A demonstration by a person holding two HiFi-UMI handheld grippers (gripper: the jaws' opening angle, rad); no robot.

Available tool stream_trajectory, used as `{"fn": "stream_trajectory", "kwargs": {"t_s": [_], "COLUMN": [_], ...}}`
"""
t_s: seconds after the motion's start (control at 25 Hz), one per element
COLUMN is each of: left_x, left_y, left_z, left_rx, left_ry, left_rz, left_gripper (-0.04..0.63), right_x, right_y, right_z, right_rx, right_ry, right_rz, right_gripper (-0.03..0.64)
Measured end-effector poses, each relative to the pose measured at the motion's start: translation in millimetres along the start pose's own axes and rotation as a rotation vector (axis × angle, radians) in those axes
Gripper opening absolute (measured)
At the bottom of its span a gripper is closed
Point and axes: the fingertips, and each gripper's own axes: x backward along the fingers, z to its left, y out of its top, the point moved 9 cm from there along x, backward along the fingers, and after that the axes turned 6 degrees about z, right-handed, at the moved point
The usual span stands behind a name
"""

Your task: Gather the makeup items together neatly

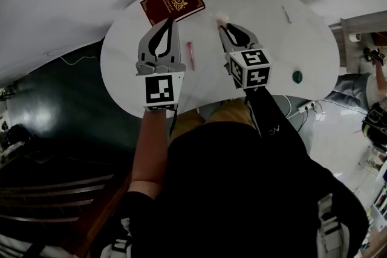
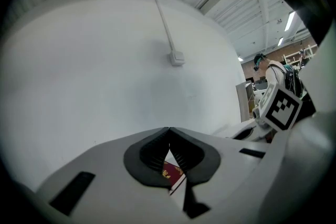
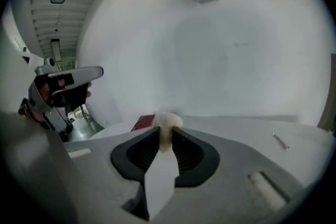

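– Right gripper (image 1: 224,27) is closed on a pale, soft puff (image 3: 168,122), pinched right at the jaw tips and held low over the far part of the desk (image 1: 272,45). My left gripper (image 1: 170,23) has its jaws tip to tip with nothing between them. It points level, with its tips close to the red booklet.

– So how much of the gathering is done?

– Very little, as I judge it. By size: the red booklet (image 1: 173,2) with the gold crest lies at the far left of the desk, and I can't tell whether it counts as makeup. The pink tube (image 1: 190,55) lies alone on the desk between my two grippers. The puff is up in my right gripper near the booklet's corner, not set down. The small green round piece (image 1: 297,76) sits well apart on the right side. The thin stick (image 1: 285,14) lies far right too, touching nothing.

– Where would the group go?

– Around the pink tube, I'd say, since the puff and booklet are already near it. What's left is to set the puff beside the tube, bring over the green piece and the stick, then line everything up neatly.
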Motion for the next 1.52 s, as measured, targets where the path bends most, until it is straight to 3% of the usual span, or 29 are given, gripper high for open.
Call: {"fn": "stream_trajectory", "kwargs": {"t_s": [0.36,0.52,0.72,0.84,1.0,1.2,1.36,1.52], "left_x": [12,13,16,16,14,14,13,12], "left_y": [-16,-16,-25,-24,-21,-20,-15,-11], "left_z": [13,16,19,21,19,17,15,11], "left_rx": [0.020,0.012,0.016,0.003,0.012,0.004,0.003,0.010], "left_ry": [0.011,0.007,0.023,0.032,0.012,0.031,0.031,0.030], "left_rz": [0.068,0.031,0.102,0.117,0.047,0.104,0.089,0.068], "left_gripper": [0.009,0.009,0.009,0.009,0.009,0.009,0.009,0.009], "right_x": [-51,-63,-71,-70,-69,-65,-56,-38], "right_y": [-85,-105,-124,-123,-120,-112,-87,-38], "right_z": [21,26,27,27,29,27,20,14], "right_rx": [-0.143,-0.148,-0.178,-0.175,-0.156,-0.111,-0.043,0.068], "right_ry": [0.032,0.012,0.014,0.020,0.037,0.034,0.018,0.006], "right_rz": [0.319,0.400,0.489,0.494,0.499,0.472,0.367,0.194], "right_gripper": [0.075,0.075,0.086,0.098,0.119,0.130,0.130,0.129]}}
